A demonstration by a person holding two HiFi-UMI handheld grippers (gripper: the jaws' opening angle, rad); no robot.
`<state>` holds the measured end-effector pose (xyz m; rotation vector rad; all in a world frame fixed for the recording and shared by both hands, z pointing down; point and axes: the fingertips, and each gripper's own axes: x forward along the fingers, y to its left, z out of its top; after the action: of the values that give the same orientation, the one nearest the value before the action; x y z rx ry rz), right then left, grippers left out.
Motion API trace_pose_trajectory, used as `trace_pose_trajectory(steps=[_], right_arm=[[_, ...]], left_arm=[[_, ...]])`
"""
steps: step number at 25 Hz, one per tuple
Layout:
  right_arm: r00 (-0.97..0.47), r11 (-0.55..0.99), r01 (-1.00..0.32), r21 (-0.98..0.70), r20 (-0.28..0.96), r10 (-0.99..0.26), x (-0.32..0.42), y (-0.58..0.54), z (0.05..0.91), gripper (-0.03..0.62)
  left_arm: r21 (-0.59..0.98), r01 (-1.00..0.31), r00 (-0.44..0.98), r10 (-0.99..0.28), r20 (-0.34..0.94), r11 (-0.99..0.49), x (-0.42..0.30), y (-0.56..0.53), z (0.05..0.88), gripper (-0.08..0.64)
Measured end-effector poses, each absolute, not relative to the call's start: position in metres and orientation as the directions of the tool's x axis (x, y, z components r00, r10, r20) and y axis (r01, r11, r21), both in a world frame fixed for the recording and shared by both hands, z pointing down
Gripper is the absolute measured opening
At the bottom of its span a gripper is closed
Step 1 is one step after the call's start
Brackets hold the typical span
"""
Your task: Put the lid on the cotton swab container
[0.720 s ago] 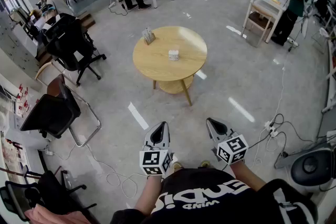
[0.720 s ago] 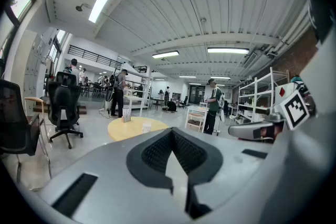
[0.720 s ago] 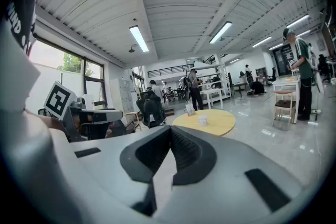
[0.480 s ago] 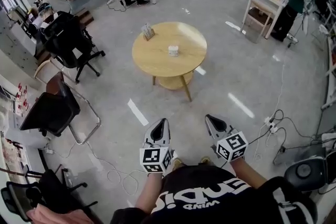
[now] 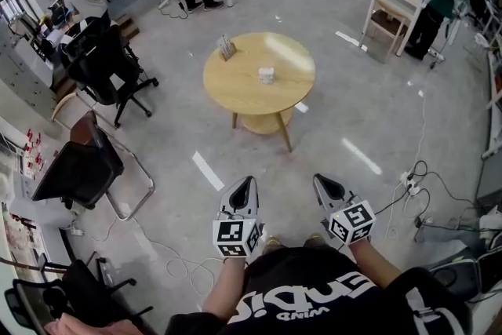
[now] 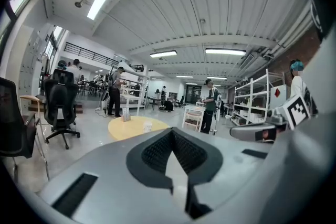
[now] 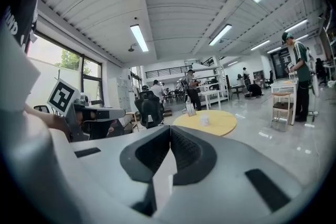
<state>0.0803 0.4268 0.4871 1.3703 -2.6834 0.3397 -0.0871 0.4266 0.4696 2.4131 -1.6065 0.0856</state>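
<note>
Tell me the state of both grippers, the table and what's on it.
Left gripper, shut, empty.
Right gripper, shut, empty.
Round table, upright, ahead of both grippers, untouched.
Small white container, standing near the table's middle; lid too small to tell.
Small stand, upright by the table's edge.
</note>
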Motion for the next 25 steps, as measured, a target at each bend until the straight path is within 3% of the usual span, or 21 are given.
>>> trace_pose_trajectory(steps=[25], right_arm=[[-0.527,0.502,-0.849,-0.165,0.186,-0.829,0.045,0.367,0.500,0.003]], left_arm=[[0.159,-0.895,0.442,-0.878,0.182,-0.417,-0.115,0.363,0.486,0.011]])
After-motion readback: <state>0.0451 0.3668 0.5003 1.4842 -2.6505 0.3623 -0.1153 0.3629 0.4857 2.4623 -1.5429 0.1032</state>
